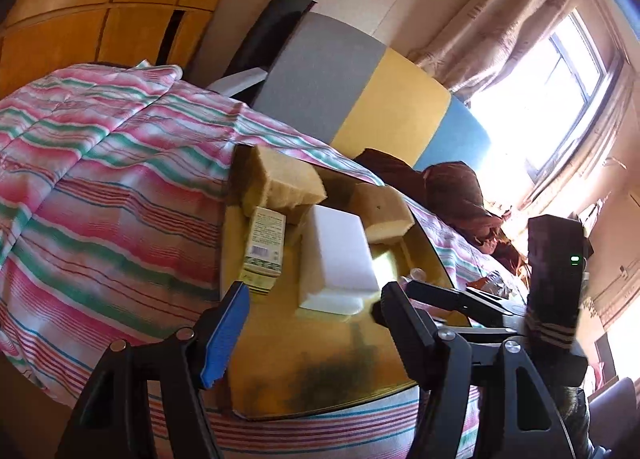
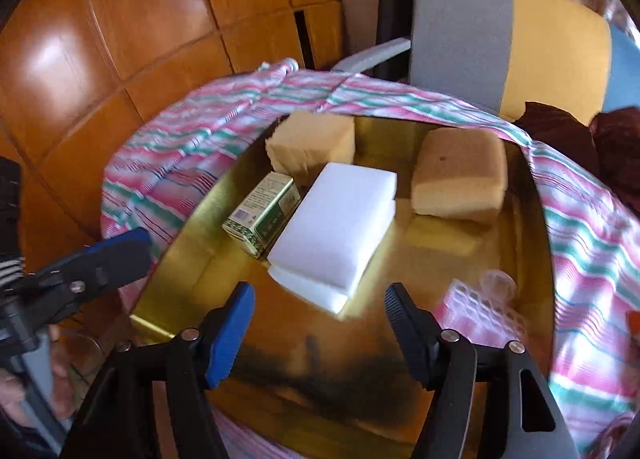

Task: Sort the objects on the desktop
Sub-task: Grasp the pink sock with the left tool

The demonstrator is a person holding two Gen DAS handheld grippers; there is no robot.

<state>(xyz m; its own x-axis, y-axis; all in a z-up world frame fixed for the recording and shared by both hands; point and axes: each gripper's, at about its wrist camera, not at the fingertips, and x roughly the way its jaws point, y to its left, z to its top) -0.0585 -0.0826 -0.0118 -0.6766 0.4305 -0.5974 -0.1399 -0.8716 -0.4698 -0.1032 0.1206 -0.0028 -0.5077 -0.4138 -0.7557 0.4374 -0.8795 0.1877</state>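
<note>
A gold mirror-like tray [image 1: 312, 371] [image 2: 320, 379] lies on a striped quilt. On it are two stacked white foam blocks [image 1: 336, 255] [image 2: 336, 227], a green and cream box [image 1: 264, 247] [image 2: 262, 215] lying beside them, and two tan sponges [image 1: 280, 179] [image 2: 460, 175] behind. My left gripper [image 1: 312, 323] is open just in front of the white blocks, holding nothing. My right gripper [image 2: 318, 311] is open too, over the tray's near part, also short of the blocks. A clear and pink plastic item [image 2: 484, 307] sits at the tray's right.
The striped quilt [image 1: 100, 179] [image 2: 580, 219] surrounds the tray. A grey, yellow and blue headboard [image 1: 360, 91] stands behind, with a wooden wardrobe [image 2: 120, 39] at left. Brown cloth [image 1: 452, 187] lies at right, below a bright window [image 1: 560, 99]. A hand [image 2: 24, 391] holds the left gripper.
</note>
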